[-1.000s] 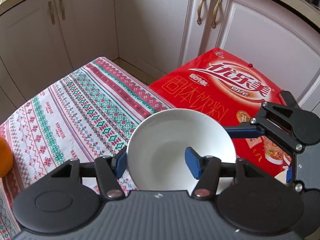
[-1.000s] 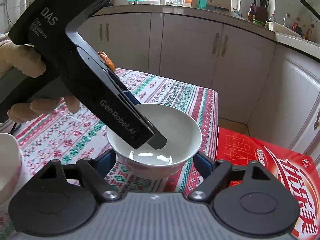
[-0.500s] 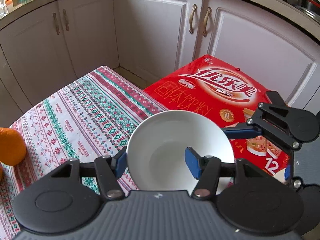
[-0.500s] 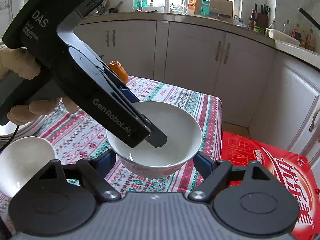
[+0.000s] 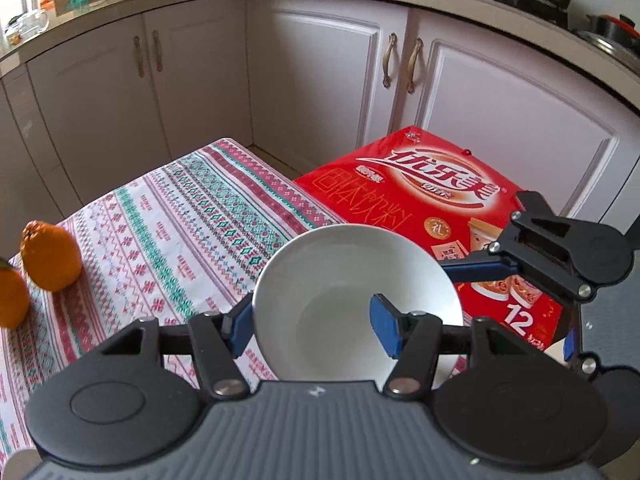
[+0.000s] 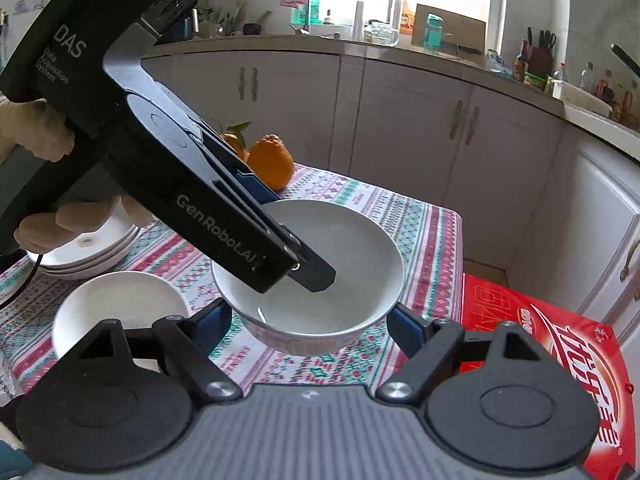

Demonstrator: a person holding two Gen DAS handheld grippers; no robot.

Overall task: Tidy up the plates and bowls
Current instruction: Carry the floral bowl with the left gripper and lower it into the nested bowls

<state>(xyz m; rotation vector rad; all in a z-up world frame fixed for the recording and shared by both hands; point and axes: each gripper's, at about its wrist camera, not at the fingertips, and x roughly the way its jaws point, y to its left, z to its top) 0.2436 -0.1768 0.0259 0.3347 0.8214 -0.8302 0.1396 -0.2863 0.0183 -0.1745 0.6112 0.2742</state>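
Both tongs are carrying one white bowl [image 6: 316, 272] clear of the striped cloth [image 5: 168, 232].

- Left gripper [image 5: 316, 320] is clamping the bowl's rim, one pad inside, one outside.
- Right gripper [image 6: 310, 320] is cradling the bowl's outer wall between half-spread jaws; whether they are pressing, I cannot tell.
- Second bowl [image 6: 116, 308] and plates [image 6: 92, 248] are sitting on the cloth to the left.

Advice: be keeping the bowl level, moving both hands together, and nesting it in the second bowl before loosening either grip.

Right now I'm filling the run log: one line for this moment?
left gripper: clamped on bowl rim | right gripper: straddling bowl, contact unclear | bowl: off tablecloth
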